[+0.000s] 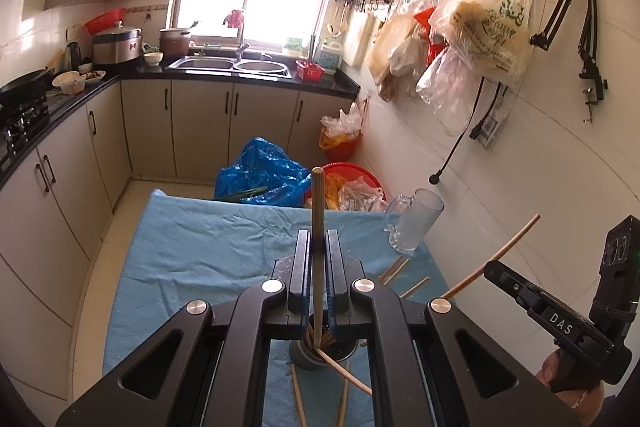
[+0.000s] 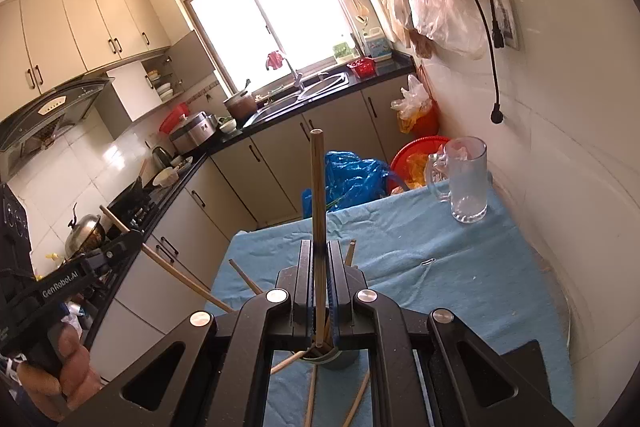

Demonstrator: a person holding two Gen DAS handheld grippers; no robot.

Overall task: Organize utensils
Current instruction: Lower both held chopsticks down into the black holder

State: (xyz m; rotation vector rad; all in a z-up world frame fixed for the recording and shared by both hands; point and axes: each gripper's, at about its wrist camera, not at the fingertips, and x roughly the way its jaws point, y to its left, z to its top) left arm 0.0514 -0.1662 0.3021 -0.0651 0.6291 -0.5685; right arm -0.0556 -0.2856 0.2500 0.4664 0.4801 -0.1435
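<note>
My left gripper (image 1: 318, 237) is shut on a wooden chopstick (image 1: 318, 203) that stands upright between the jaws. It hangs over a dark utensil cup (image 1: 310, 361) with several chopsticks in it. My right gripper (image 2: 319, 247) is shut on another chopstick (image 2: 318, 187), also above the cup (image 2: 340, 359). Each gripper shows in the other's view: the right gripper (image 1: 490, 269) with its slanted stick (image 1: 504, 251), and the left gripper (image 2: 132, 237) with its stick (image 2: 176, 273). Loose chopsticks (image 1: 394, 269) (image 2: 244, 275) lie on the blue cloth (image 1: 200, 247) around the cup.
A glass mug (image 2: 466, 183) (image 1: 414, 223) stands at the table's far right corner, near the tiled wall. A paper clip (image 2: 428, 262) lies on the cloth. Beyond the table on the floor sit a blue bag (image 1: 260, 171) and a red basin (image 1: 360, 173). Cabinets run along the left.
</note>
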